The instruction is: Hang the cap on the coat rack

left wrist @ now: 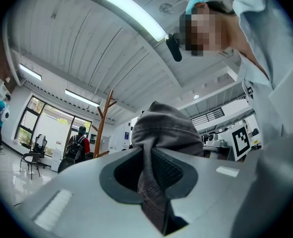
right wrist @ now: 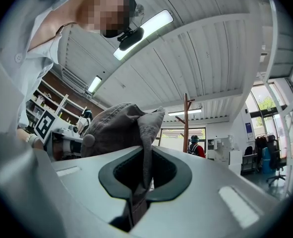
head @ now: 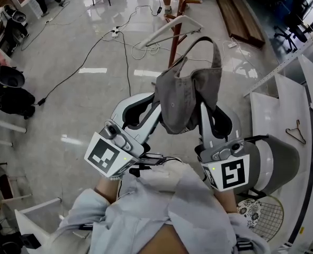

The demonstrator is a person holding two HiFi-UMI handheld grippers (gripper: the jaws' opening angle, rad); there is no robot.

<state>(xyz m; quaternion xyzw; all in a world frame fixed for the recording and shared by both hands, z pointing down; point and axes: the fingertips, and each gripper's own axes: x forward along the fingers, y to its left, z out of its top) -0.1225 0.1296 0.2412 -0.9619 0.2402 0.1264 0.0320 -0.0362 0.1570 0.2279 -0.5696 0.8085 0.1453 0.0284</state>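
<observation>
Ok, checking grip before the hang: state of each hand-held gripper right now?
Left hand-held gripper: shut on the cap.
Right hand-held gripper: shut on the cap.

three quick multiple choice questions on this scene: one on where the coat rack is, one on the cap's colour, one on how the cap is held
1. Where is the coat rack relative to the cap?
A. standing on the floor beyond it
B. tipped over on its side
C. clamped in a gripper

2. What colour is the cap?
A. red
B. grey
C. yellow

3. How is the cap held?
A. hung on a peg, nothing gripping it
B. by one gripper only
C. left gripper and right gripper both shut on it

Answers:
1 A, the head view shows its wooden pole rising from the floor past the cap.
2 B, the fabric is grey in every view.
3 C, each gripper view shows cap fabric pinched between its jaws.
</observation>
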